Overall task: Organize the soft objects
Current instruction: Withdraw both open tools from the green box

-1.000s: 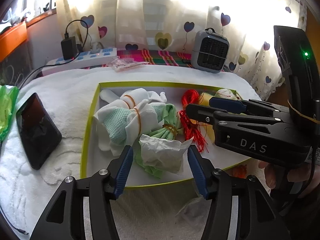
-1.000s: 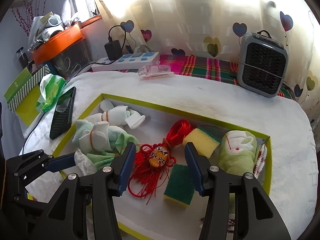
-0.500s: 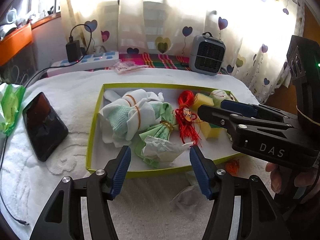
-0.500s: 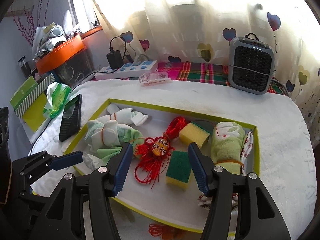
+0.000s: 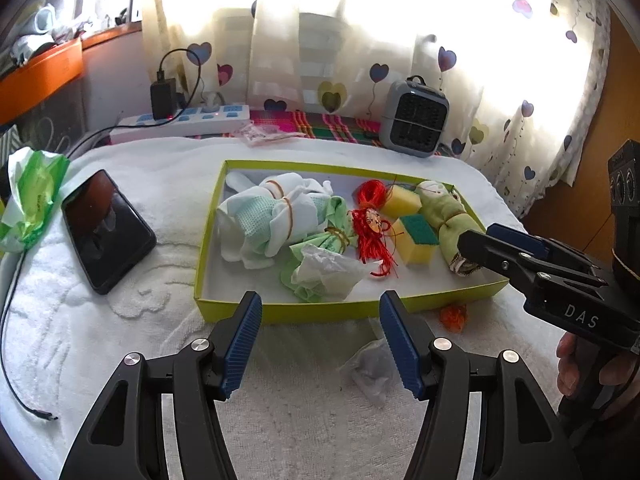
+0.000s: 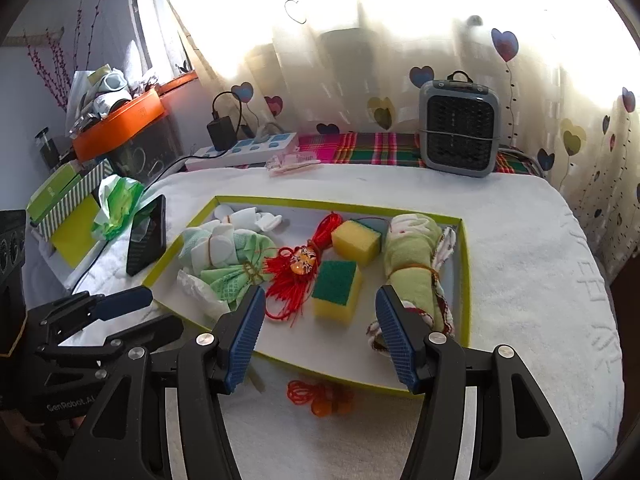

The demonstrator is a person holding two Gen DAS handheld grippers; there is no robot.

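Both the left gripper (image 5: 320,338) and right gripper (image 6: 318,336) gape wide, empty; lower squarely over the orange tassel (image 6: 320,397) at lower centre, outside the tray (image 6: 466,280)

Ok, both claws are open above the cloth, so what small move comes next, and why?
Probably lower the right claw onto the orange string bundle. It lies on the white cloth just outside the tray, near that claw, while the other soft things already sit inside. Both claws are empty.
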